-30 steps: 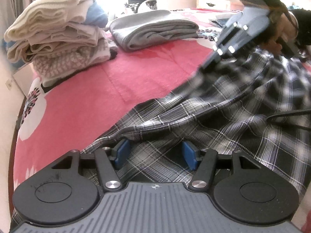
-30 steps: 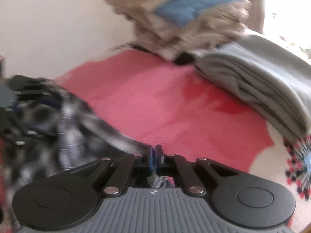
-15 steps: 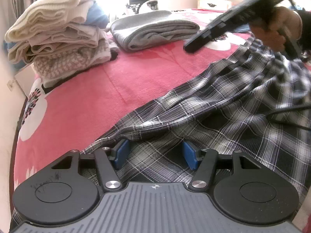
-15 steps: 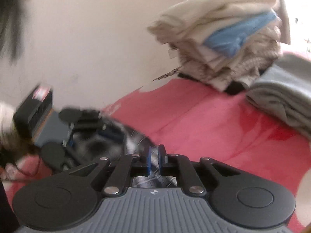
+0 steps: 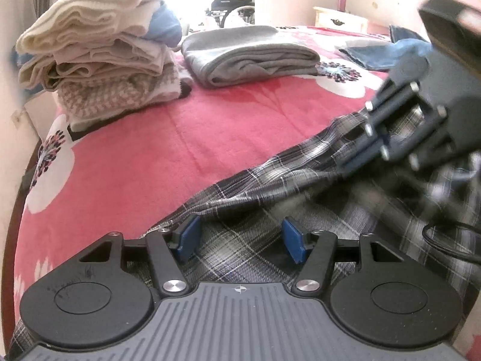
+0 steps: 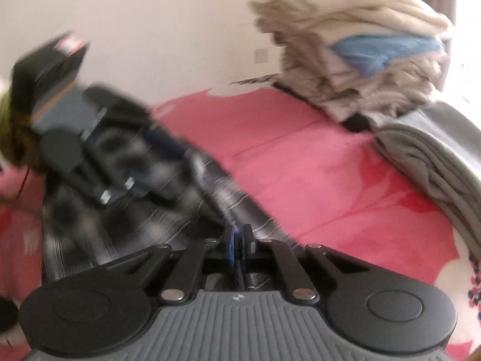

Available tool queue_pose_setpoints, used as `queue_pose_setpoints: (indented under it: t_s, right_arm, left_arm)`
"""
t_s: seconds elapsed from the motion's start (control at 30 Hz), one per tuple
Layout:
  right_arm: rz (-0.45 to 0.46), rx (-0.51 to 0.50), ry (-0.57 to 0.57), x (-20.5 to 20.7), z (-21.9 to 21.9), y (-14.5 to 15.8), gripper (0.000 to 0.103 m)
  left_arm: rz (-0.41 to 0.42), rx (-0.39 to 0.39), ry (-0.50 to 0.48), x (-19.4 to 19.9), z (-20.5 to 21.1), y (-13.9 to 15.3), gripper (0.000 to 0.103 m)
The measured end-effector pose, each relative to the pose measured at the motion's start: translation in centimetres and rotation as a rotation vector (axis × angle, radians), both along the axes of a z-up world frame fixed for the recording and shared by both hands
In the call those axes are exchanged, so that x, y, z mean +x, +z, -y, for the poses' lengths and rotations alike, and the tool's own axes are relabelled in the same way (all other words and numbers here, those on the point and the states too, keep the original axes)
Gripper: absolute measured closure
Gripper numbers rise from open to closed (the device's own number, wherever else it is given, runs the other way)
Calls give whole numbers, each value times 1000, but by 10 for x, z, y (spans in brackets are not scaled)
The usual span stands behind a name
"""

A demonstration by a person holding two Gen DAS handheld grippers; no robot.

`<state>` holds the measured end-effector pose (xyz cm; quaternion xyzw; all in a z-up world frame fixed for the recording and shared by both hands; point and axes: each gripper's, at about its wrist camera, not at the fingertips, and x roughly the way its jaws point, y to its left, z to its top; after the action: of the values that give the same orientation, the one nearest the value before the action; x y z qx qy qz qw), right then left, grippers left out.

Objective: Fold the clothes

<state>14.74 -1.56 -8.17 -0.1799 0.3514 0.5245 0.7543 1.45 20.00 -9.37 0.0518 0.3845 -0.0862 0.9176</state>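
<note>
A black-and-white plaid shirt (image 5: 270, 186) lies spread on the pink flowered blanket (image 5: 150, 150). My left gripper (image 5: 242, 240) rests low on the shirt's near part, open, its blue pads (image 5: 188, 237) apart with flat cloth between them. My right gripper (image 6: 239, 242) is shut on a raised fold of the plaid shirt (image 6: 216, 174). In the left wrist view the right gripper (image 5: 354, 162) comes in from the right, pinching the shirt's upper edge just above the blanket. The right wrist view is blurred; the left gripper (image 6: 156, 144) shows at its left.
A tall stack of folded cream, beige and blue clothes (image 5: 99, 60) stands at the back left by the wall. A folded grey garment (image 5: 249, 54) lies beside it. Blue denim (image 5: 375, 54) lies far right, and a black cable (image 5: 445, 240) crosses the shirt.
The right gripper swung up and tilted, then came back down at the right, still pinching the shirt edge. The left gripper stayed put and open.
</note>
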Motion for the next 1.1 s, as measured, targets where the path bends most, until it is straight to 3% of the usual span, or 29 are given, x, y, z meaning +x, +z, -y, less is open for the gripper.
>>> queue_pose_setpoints:
  t_s: [0.17, 0.27, 0.3, 0.37, 0.47, 0.87, 1.1]
  right_arm:
    - [-130, 60, -158, 46, 4, -8, 98]
    - [-145, 139, -72, 38, 3, 2, 95]
    - [-129, 137, -35, 31, -1, 5, 95]
    - [-82, 96, 35, 13, -10, 5, 84]
    - [-22, 17, 100, -7, -18, -3, 83]
    - [24, -25, -8, -11, -2, -6, 84]
    - [85, -101, 41, -28, 0, -12, 84]
  left_arm:
    - [-10, 12, -12, 2, 0, -1, 43]
    - [-8, 28, -20, 2, 2, -2, 43]
    - [-7, 28, -19, 2, 2, -2, 43]
    - [-4, 27, -17, 2, 1, -2, 43]
    - [1, 20, -5, 6, 0, -2, 43]
    - [9, -1, 36, 13, -4, -3, 43]
    - [11, 2, 37, 14, -4, -5, 43]
